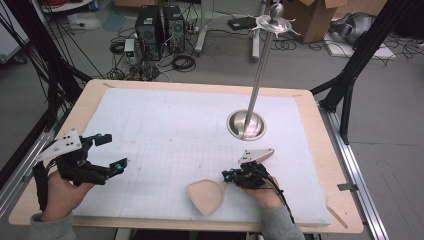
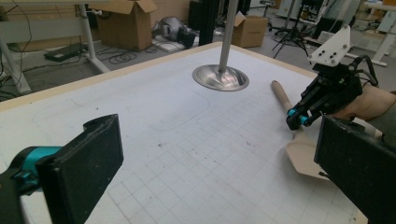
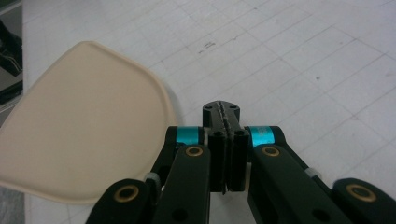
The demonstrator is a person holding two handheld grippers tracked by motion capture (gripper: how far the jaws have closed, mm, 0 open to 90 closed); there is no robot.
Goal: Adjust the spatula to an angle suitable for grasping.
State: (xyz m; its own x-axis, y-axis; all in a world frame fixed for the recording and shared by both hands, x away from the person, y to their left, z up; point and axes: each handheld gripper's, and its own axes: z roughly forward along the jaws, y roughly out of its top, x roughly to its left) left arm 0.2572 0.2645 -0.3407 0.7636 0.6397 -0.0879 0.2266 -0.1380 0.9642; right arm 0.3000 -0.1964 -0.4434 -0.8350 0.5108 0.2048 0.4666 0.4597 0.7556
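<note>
From above, a wooden spatula (image 1: 206, 195) lies flat at the mat's near edge, its handle running under the right gripper (image 1: 229, 175), whose tongs are pressed together just beside the blade, apparently poised to take the handle. The left gripper (image 1: 114, 152) waits well apart, tongs spread, gripping nothing. A steel hanging stand (image 1: 246, 124) rises behind, probably the spatula's destination. The left gripper view looks across the mat (image 2: 187, 140) to that stand. The right gripper view shows shut tongs holding nothing, blade alongside

right gripper (image 1: 228, 175) closed, at spatula (image 1: 207, 196) handle | left gripper (image 1: 114, 151) open | both over worktop (image 1: 320, 150)
</note>
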